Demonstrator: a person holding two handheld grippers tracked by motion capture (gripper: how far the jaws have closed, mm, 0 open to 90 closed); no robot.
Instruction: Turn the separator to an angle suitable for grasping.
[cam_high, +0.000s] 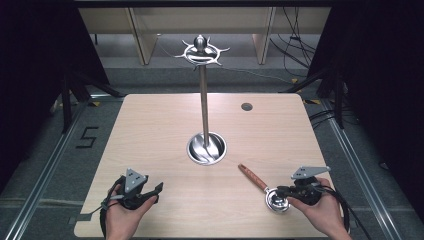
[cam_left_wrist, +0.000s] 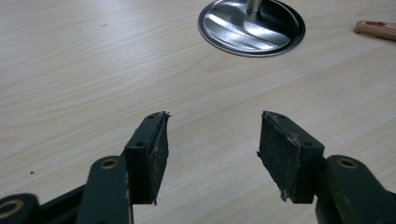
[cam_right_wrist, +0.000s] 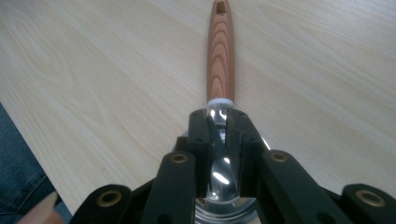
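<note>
A metal ladle (cam_high: 252, 177) with a wooden handle (cam_right_wrist: 220, 51) lies at the front right of the table, its shiny bowl (cam_high: 277, 200) toward me. My right gripper (cam_high: 280, 190) (cam_right_wrist: 217, 116) is shut on the ladle's metal neck just behind the handle. A tall metal hanging stand (cam_high: 203, 100) rises from a round base (cam_high: 206, 148) (cam_left_wrist: 252, 28) at the table's middle, with curved hooks (cam_high: 201, 51) on top. My left gripper (cam_high: 159, 192) (cam_left_wrist: 213, 135) rests open at the front left, nothing between its pads. The handle's tip (cam_left_wrist: 375, 29) shows in the left gripper view.
The light wooden table (cam_high: 150, 130) has a small dark round grommet (cam_high: 246, 106) at its back right. Black curtains stand on both sides, cables (cam_high: 295, 40) lie on the floor behind, and wooden furniture legs stand at the back.
</note>
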